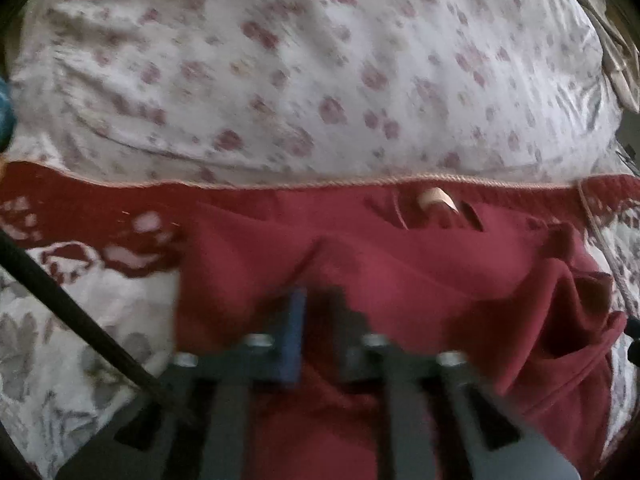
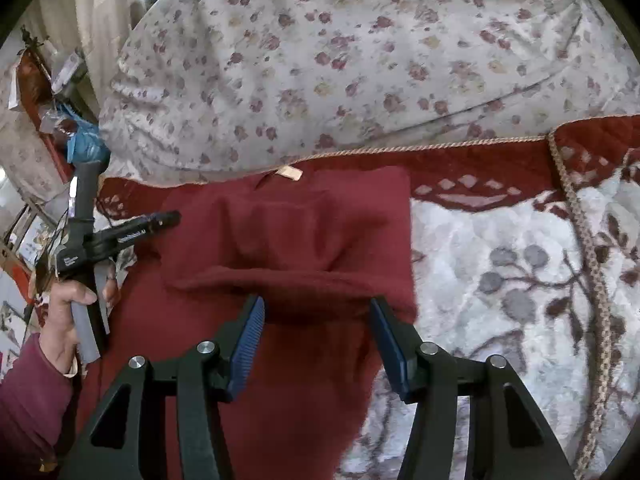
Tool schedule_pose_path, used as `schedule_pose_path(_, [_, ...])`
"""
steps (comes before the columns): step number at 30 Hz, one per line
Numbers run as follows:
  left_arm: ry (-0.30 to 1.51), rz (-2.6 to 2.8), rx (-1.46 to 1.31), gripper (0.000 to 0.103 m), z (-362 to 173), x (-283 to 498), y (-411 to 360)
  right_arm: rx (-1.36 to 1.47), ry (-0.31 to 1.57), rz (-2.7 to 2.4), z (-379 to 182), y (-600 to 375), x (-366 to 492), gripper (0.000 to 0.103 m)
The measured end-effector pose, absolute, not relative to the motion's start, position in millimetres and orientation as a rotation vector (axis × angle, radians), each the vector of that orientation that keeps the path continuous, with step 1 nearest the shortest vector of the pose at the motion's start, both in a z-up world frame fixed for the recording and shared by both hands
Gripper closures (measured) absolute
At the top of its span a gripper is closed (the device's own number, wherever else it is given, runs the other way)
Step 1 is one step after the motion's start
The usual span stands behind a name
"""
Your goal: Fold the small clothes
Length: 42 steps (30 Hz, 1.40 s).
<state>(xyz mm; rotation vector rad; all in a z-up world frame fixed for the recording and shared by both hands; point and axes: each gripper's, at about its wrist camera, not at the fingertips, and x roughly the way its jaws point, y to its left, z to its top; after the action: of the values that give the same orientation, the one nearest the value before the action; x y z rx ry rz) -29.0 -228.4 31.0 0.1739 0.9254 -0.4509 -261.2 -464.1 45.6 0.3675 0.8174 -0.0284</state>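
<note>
A dark red garment (image 2: 288, 240) lies on a bed, on a white bedspread (image 2: 500, 280) with grey and maroon leaf print. Its top edge, marked by a small tan label (image 2: 289, 172), sits against the bedspread's red border (image 2: 500, 160) and a corded trim (image 1: 400, 180). Beyond the trim rises a pale floral pillow (image 2: 340, 48).

The garment's long axis runs from the label toward the cameras. In the right wrist view its right-hand edge is straight, and the bedspread beyond it is open. A folded-over ridge crosses the cloth just ahead of the right gripper.

Right gripper (image 2: 318, 320): jaws stand apart, blue pads on either side of the ridge; whether the pads press on it cannot be told.

Left gripper (image 1: 316, 308): jaws drawn together on a raised pinch of the red garment, seen blurred in the left wrist view. In the right wrist view it stands at the garment's left edge, held by a hand (image 2: 66, 312) in a maroon sleeve (image 2: 32, 400).

Left of the bed, a cluttered area with a blue object (image 2: 86, 144) lies near the garment's left edge.
</note>
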Motion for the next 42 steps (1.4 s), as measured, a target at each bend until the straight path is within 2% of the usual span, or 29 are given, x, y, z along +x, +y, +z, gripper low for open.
schedule_pose_path(2, [0.924,-0.445,0.137,0.103,36,-28,-223,0.353,0.804,-0.047,50,-466,-263,0.043])
schedule_pose_path(5, [0.857,-0.469,0.004,0.103,69,-28,-198,0.343,0.794,-0.059,55,-468,-262,0.037])
schedule_pose_path(8, [0.738,-0.411,-0.050,0.103,108,-33,-161,0.329,0.798,-0.061,58,-468,-257,0.037])
schedule_pose_path(13, [0.812,-0.380,-0.072,0.102,93,-24,-141,0.266,0.839,-0.050,56,-457,-236,0.037])
schedule_pose_path(15, [0.861,-0.393,-0.074,0.081,83,-19,-149,0.268,0.838,-0.030,56,-450,-233,0.037])
schedule_pose_path(17, [0.872,-0.410,-0.065,0.037,76,-20,-161,0.272,0.831,-0.017,56,-445,-234,0.036])
schedule_pose_path(18, [0.857,-0.412,-0.061,0.032,75,-22,-165,0.270,0.831,-0.009,56,-442,-235,0.034])
schedule_pose_path(19, [0.844,-0.414,-0.054,0.032,74,-23,-171,0.268,0.832,-0.008,55,-441,-235,0.033])
schedule_pose_path(22, [0.870,-0.402,0.078,0.021,61,-20,-200,0.274,0.840,-0.006,50,-440,-238,0.033])
schedule_pose_path(25, [0.922,-0.339,0.218,0.021,33,-16,-222,0.292,0.845,-0.006,49,-445,-240,0.033])
schedule_pose_path(26, [0.948,-0.349,0.203,0.029,25,-15,-223,0.296,0.843,-0.007,49,-447,-242,0.033])
schedule_pose_path(27, [0.979,-0.365,0.170,0.059,18,-13,-223,0.297,0.841,-0.012,49,-448,-244,0.033])
schedule_pose_path(28, [1.000,-0.363,0.146,0.070,15,-13,-223,0.296,0.841,-0.019,48,-449,-246,0.033])
schedule_pose_path(29, [0.984,-0.345,0.149,0.085,18,-15,-222,0.295,0.842,-0.026,47,-451,-248,0.033])
schedule_pose_path(30, [0.967,-0.375,0.122,0.090,27,-17,-218,0.296,0.844,-0.032,47,-452,-248,0.033])
schedule_pose_path(33, [0.911,-0.440,-0.039,0.091,62,-24,-193,0.311,0.846,-0.051,46,-458,-252,0.033])
schedule_pose_path(37, [0.793,-0.378,-0.077,0.091,98,-33,-162,0.304,0.833,-0.057,51,-461,-254,0.033])
schedule_pose_path(42, [0.897,-0.338,-0.105,0.091,67,-24,-149,0.226,0.848,-0.051,51,-453,-243,0.033])
